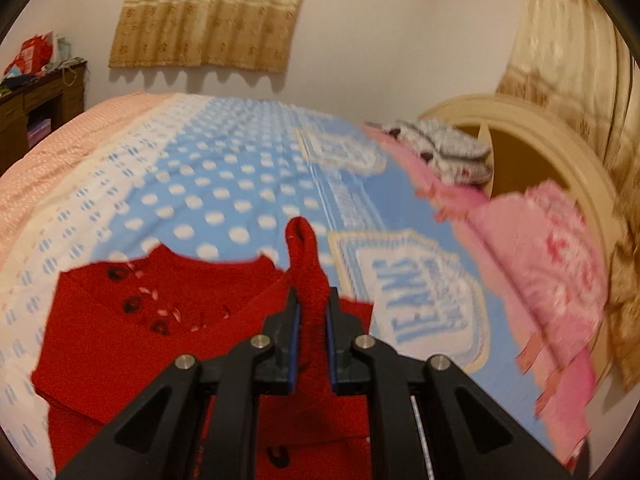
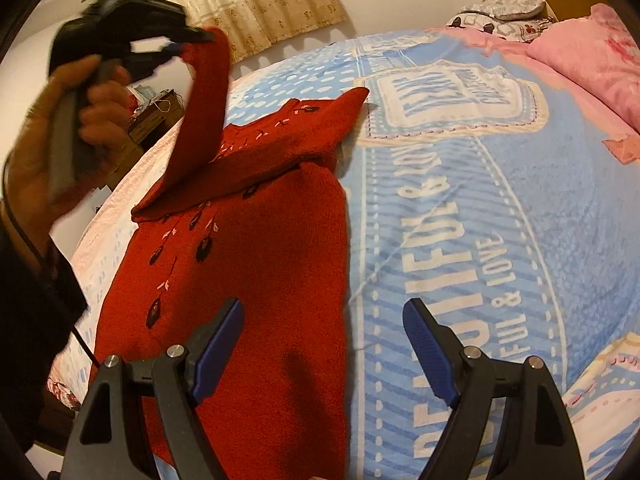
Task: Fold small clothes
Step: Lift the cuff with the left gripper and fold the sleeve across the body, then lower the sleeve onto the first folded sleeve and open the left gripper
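A small red knitted sweater (image 2: 256,248) with embroidered flowers lies on the blue printed bedspread (image 2: 480,208). Its upper part is folded over the body. My left gripper (image 1: 313,300) is shut on the red sleeve (image 1: 306,264), which sticks up between its blue pads. In the right wrist view that gripper (image 2: 180,42) is raised at the upper left, held by a hand (image 2: 60,128), with the sleeve (image 2: 204,108) hanging down to the sweater. My right gripper (image 2: 324,312) stands open above the sweater's lower right edge, with nothing between its fingers.
Pink pillows (image 1: 560,264) and a folded grey-white cloth (image 1: 448,148) lie at the head of the bed by a cream headboard (image 1: 560,148). A dark wooden cabinet (image 1: 40,108) stands to the left. Curtains (image 1: 208,20) hang on the wall behind.
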`<state>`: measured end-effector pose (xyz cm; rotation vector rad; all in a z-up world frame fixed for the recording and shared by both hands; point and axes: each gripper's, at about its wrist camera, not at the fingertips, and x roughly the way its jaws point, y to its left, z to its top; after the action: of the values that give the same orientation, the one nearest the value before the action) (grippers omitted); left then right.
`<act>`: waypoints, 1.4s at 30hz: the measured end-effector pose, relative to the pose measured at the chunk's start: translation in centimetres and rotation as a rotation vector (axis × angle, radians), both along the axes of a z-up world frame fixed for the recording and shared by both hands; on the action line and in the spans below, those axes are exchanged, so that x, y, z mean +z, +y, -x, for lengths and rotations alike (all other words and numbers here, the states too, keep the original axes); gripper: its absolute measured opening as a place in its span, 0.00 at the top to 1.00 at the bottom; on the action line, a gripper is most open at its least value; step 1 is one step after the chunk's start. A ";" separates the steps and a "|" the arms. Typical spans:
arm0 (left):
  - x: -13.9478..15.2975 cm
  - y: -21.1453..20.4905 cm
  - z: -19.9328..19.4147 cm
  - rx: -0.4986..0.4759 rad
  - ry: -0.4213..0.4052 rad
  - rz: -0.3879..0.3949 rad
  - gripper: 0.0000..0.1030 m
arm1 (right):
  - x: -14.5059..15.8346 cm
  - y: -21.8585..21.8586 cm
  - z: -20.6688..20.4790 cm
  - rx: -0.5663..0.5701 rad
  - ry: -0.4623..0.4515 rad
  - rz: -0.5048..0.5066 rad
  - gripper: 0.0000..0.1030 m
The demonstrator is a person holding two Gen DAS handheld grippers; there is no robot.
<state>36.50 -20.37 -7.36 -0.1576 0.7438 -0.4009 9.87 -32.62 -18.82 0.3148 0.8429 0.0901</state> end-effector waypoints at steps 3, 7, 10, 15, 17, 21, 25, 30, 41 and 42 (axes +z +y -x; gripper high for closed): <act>-1.9 -1.7 0.2 -0.023 0.024 -0.044 0.89 | -0.1 -0.2 0.0 -0.003 0.001 -0.004 0.20; -3.9 -3.2 0.0 -0.040 0.063 -0.076 0.89 | -0.3 -0.6 0.1 -0.012 0.002 -0.017 0.20; -5.2 -4.0 -0.1 -0.110 0.127 -0.053 0.84 | -0.6 -1.0 0.1 -0.022 0.006 -0.024 0.20; -4.7 -4.0 2.2 -0.235 0.130 -0.048 0.54 | -1.3 -1.3 0.1 -0.027 0.014 -0.025 0.20; -4.1 -2.7 2.9 -0.234 0.089 -0.061 0.40 | -1.6 -1.4 0.1 -0.029 0.018 -0.017 0.20; -4.1 2.8 3.0 -0.150 0.037 -0.151 0.30 | -1.4 -1.5 0.2 -0.039 0.012 -0.010 0.20; -5.9 9.2 1.4 0.016 0.023 -0.292 0.28 | 0.5 -0.9 -0.5 -0.021 -0.016 0.038 0.20; -7.9 18.4 -0.9 0.293 0.057 -0.407 0.28 | 3.8 0.5 -4.7 0.041 -0.055 0.057 0.21; -10.9 22.4 -2.1 0.365 0.117 -0.340 0.21 | 1.1 3.5 -18.8 0.034 0.094 0.156 0.60; -11.1 22.4 -2.2 0.360 0.123 -0.329 0.21 | 0.6 3.6 -19.1 0.026 0.107 0.175 0.74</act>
<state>38.69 2.05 -18.43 -0.0040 0.8725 0.0762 28.99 -29.02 -18.26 0.1450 0.9545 0.0233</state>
